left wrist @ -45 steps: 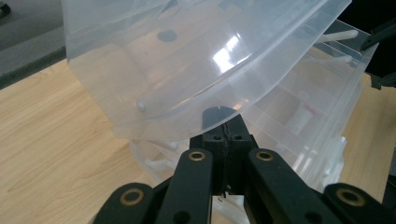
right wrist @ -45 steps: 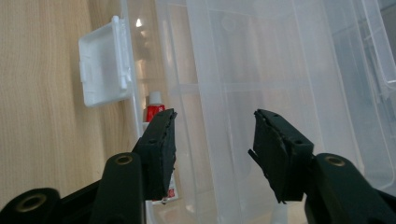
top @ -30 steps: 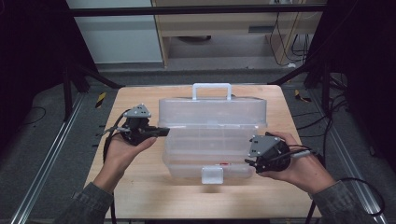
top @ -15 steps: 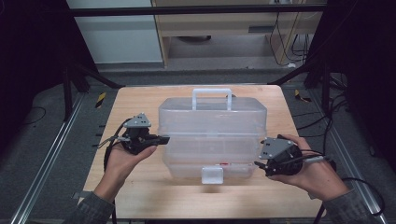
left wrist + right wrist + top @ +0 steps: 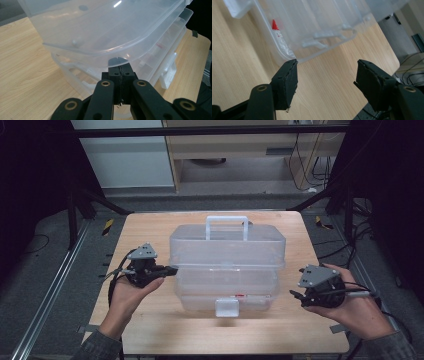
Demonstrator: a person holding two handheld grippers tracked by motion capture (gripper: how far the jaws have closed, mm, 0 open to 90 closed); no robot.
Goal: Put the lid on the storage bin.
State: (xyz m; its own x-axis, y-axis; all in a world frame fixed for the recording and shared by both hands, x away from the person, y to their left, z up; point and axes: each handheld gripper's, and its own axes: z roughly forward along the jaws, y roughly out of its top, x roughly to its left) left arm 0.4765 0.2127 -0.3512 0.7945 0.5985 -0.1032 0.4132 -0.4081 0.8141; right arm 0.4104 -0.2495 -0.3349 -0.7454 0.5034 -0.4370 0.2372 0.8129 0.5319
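A clear plastic toolbox (image 5: 227,265) with a white handle (image 5: 227,222) and a front latch (image 5: 226,307) stands mid-table. Its lid (image 5: 100,30) hangs slightly above the base. My left gripper (image 5: 172,269) is shut, with its tips (image 5: 121,68) just under the lid's rim on the box's left side; nothing shows between the jaws. My right gripper (image 5: 295,295) is open and sits apart from the box, off its right front corner. In the right gripper view the open gripper (image 5: 327,71) faces the base's corner (image 5: 312,27), where a red-capped tube (image 5: 277,32) lies inside.
The wooden table (image 5: 150,230) has bare surface left, right and in front of the box. Metal rails and dark frame legs (image 5: 75,215) flank it, and cables (image 5: 350,250) lie on the floor at the right.
My right gripper has drawn back to the right, away from the box's front corner. The left gripper has slid a little nearer the front along the box's left side.
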